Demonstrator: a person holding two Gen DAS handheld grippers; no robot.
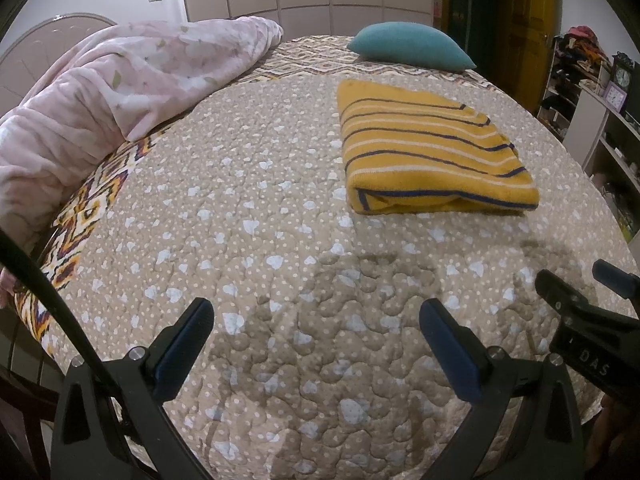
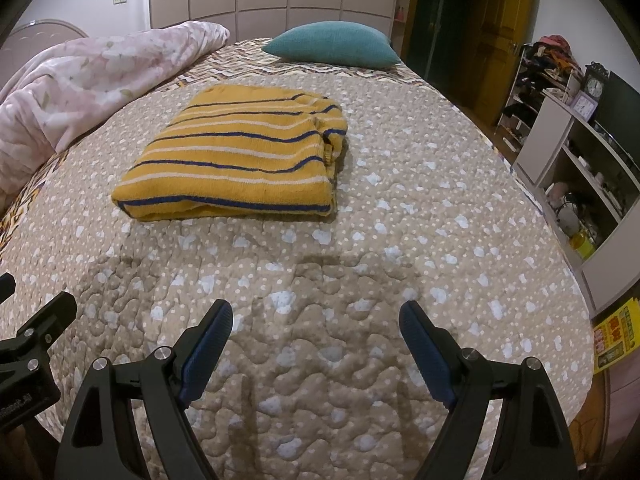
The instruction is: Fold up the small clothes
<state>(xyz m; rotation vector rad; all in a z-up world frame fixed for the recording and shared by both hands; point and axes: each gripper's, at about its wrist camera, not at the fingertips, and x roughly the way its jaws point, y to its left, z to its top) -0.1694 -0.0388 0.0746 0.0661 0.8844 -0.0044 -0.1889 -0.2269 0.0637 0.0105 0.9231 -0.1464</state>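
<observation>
A yellow sweater (image 1: 432, 148) with dark blue and white stripes lies folded into a flat rectangle on the bed (image 1: 260, 240), on the tan quilt with pale spots, nearer the far end than the near edge and well apart from both grippers. In the left wrist view it sits toward the right side of the bed; in the right wrist view its folded edge faces the camera and a bit of collar shows at its right side. The left gripper (image 1: 316, 340) hangs over the bare quilt near the near edge, its jaws spread wide with nothing between them. The right gripper (image 2: 316, 340) hangs beside it over the same stretch of quilt, jaws likewise spread and empty; each gripper shows at the edge of the other's view. Shadows of both fall on the quilt just ahead of them. A teal pillow (image 2: 334, 44) rests at the far end of the bed, beyond the sweater and apart from it. A pink blanket (image 1: 100, 92) is bunched along the left edge of the bed. Shelves (image 2: 580, 168) crowded with small things, a clock among them, stand past the right edge.
</observation>
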